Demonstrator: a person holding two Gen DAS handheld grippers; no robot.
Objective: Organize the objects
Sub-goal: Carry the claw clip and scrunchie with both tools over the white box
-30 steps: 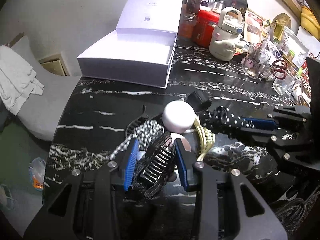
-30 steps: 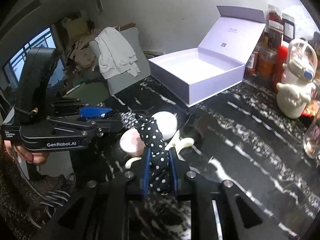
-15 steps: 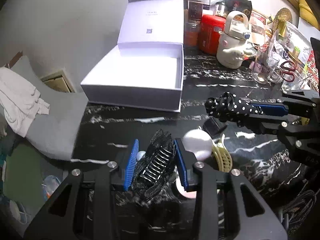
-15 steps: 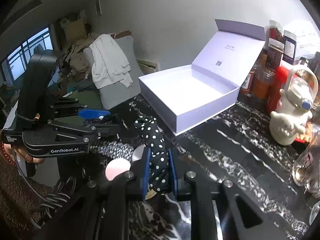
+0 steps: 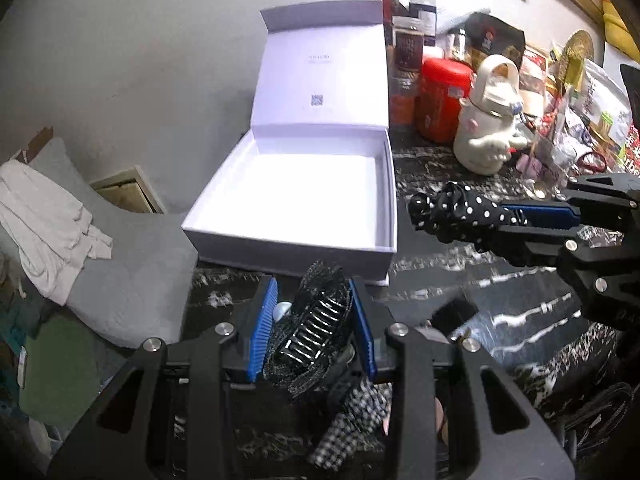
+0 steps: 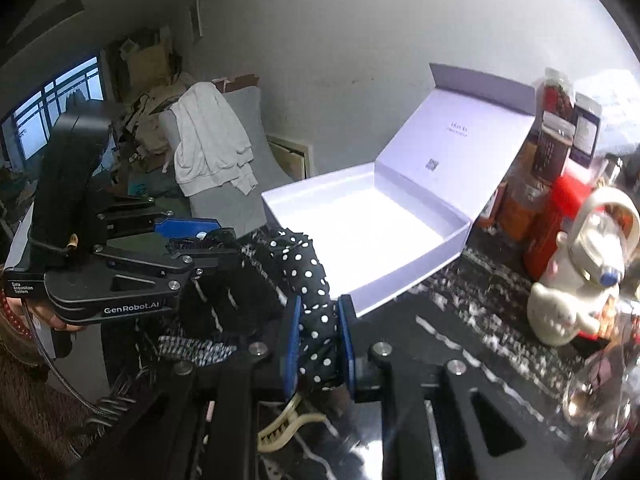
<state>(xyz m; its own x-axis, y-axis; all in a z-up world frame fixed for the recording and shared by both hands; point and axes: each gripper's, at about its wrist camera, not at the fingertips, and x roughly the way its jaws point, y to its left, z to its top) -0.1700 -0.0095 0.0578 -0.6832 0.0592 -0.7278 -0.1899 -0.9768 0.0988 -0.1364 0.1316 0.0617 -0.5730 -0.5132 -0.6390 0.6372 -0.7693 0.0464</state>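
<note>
left gripper (image 5: 316, 320): jaws clamped on a black toothed plastic hair claw (image 5: 310, 334), lifted above the black white-veined marble desk (image 5: 500, 280) | right gripper (image 6: 319, 338): jaws pinched shut on a black white-dotted fabric scrunchie (image 6: 308, 280) | just beyond both: open white cardboard box (image 5: 304, 200), lid upright | below: cream hair claw (image 6: 280, 428) on desk

Right tongs (image 6: 318, 336) are clamped tight on a black polka-dot scrunchie (image 6: 310, 280), held up off the dark marbled counter (image 6: 460, 320). Straight ahead sits the open white box (image 6: 360, 216) with its lid flipped up and nothing visible inside. Left tongs (image 6: 200, 240) come in from the side gripping a black hair claw (image 6: 216, 237). A cream claw clip (image 6: 280, 426) lies on the counter below, and a white bear-shaped bottle (image 6: 576, 280) stands off right.
</note>
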